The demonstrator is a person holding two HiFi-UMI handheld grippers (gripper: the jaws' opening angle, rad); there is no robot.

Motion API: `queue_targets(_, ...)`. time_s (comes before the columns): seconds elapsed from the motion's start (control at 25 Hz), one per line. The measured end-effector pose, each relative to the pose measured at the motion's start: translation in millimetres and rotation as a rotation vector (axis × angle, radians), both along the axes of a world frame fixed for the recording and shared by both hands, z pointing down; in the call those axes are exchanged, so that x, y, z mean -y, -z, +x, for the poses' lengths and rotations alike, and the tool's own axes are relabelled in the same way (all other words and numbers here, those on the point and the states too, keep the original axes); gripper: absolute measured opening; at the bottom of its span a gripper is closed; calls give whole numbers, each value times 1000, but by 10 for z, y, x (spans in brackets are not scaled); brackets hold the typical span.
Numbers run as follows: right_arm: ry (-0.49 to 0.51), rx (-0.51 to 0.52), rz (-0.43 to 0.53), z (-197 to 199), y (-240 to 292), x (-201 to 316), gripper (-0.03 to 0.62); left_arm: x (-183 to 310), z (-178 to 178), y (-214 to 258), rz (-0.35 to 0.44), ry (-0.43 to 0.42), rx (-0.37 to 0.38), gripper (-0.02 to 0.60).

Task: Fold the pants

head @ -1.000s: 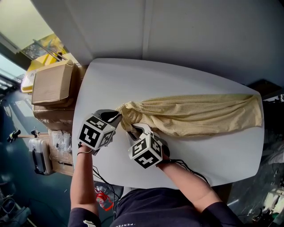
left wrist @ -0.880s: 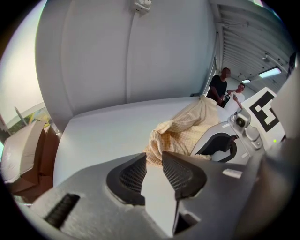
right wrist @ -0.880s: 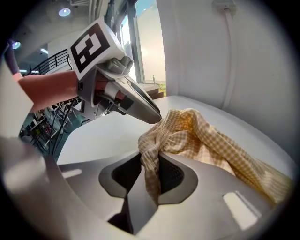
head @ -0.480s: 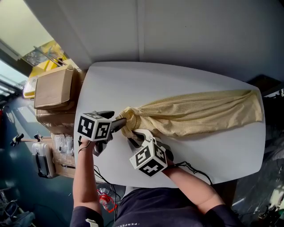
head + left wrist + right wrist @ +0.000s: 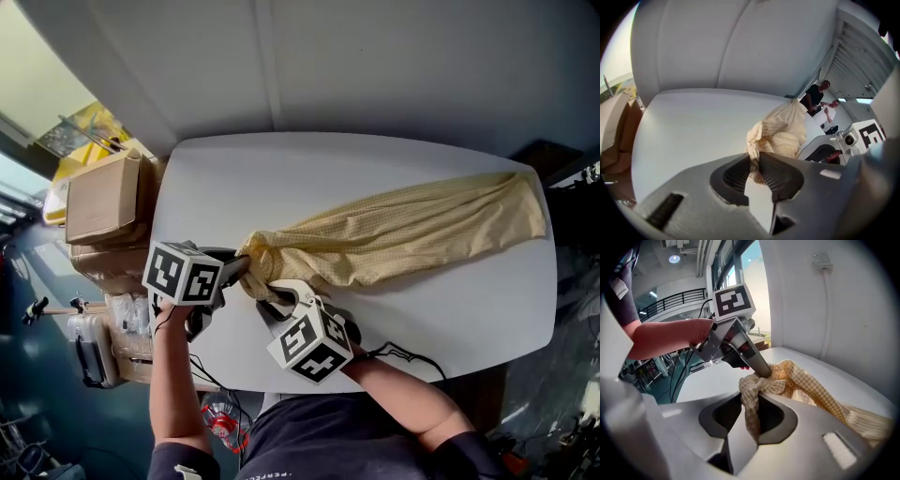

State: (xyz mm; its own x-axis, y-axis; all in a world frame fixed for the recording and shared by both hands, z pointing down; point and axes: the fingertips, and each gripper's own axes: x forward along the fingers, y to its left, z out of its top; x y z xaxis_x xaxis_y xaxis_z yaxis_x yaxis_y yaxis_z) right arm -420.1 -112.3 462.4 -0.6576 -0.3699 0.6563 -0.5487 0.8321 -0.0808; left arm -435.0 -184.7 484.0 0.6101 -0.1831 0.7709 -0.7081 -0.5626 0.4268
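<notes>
Both claws have drawn the bunched end of the pants [image 5: 403, 234] toward the lower left of the head view, so the yellow checked cloth now slants up to the right edge of the white bench [image 5: 281, 178] instead of lying level across it. The left claw [image 5: 242, 267] has just been closing, and its jaws now pinch a fold of that bunched end. The right claw [image 5: 272, 298], just beside it, is clamped narrow on a twisted strip of the same end. The rest of the pants trails flat on the bench toward the upper right. A cardboard box [image 5: 103, 197] stands off the bench's left edge.
</notes>
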Motion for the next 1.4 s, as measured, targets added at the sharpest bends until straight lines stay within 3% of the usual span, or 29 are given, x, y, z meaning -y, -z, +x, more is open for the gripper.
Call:
queue_targets(0.28,-78,121,11,158,394,46,97,63,185,491,81,-47,33,66)
queue_targets(0.48,-155,174,49,616,691,202,97,200,643,862,143,-80,-23,66)
queue_targets(0.8,-284,221,120,1806,1006,461,98,421,1836,1274,242,-152,-15,64)
queue_targets(1.04,-332,198,119,2746,1045,521,98,491,2848,1300,294,-216,61,66)
queue_targets(1.4,-422,183,115,3965,1051,570,98,562,4105,1295,308,-269,47,66)
